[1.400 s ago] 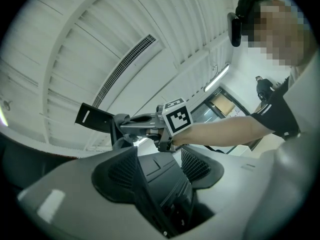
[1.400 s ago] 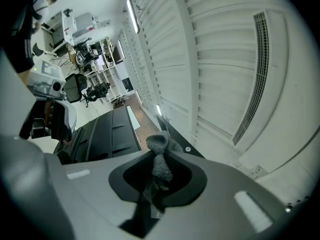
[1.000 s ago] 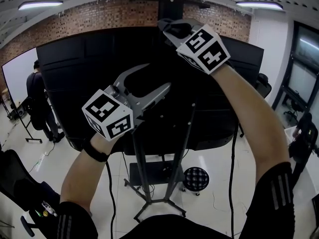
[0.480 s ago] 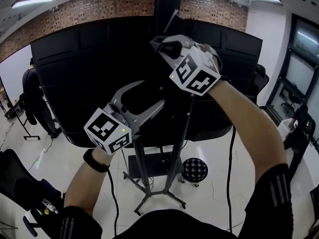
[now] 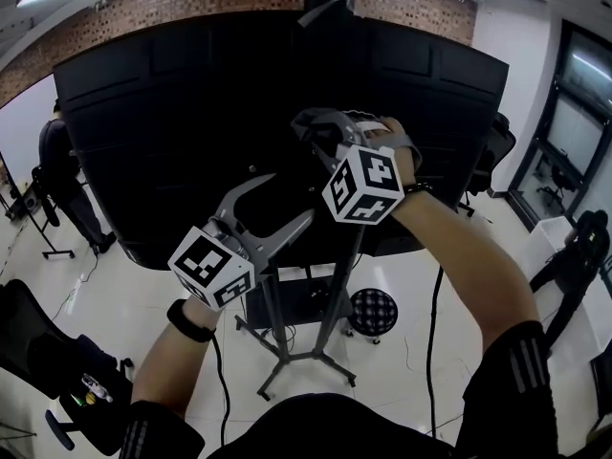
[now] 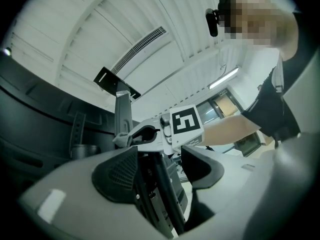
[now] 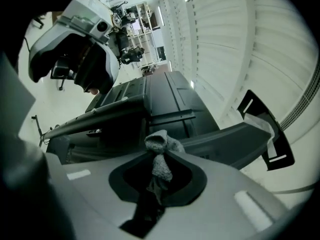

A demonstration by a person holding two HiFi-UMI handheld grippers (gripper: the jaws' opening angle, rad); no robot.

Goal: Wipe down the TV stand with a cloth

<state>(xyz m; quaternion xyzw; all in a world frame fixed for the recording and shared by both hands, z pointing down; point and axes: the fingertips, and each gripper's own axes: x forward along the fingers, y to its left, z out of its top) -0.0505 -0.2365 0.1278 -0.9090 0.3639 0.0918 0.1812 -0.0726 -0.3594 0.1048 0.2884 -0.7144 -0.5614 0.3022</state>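
Head view: we hold both grippers up in front of the black rear panel of a large TV, which fills the upper frame from 9 to 3 o'clock. The TV stand drops from the panel toward 6 o'clock on dark slanted uprights to a base on the white floor.

The right gripper sits just above centre, against the panel near the top of the uprights. The left gripper is lower, toward 8 o'clock of the right one, beside the uprights.

Right gripper view: jaws closed narrow on a grey cloth. A tuft of it pokes out past the tips toward the TV back. We cannot tell whether the cloth touches any surface.

Left gripper view: jaws wide apart, gripping nothing. The stand's uprights show through the gap, and we cannot tell whether they lie between the jaws or beyond them.

A round perforated stool stands by the base, at 5 o'clock of centre. A person stands at 9 o'clock.
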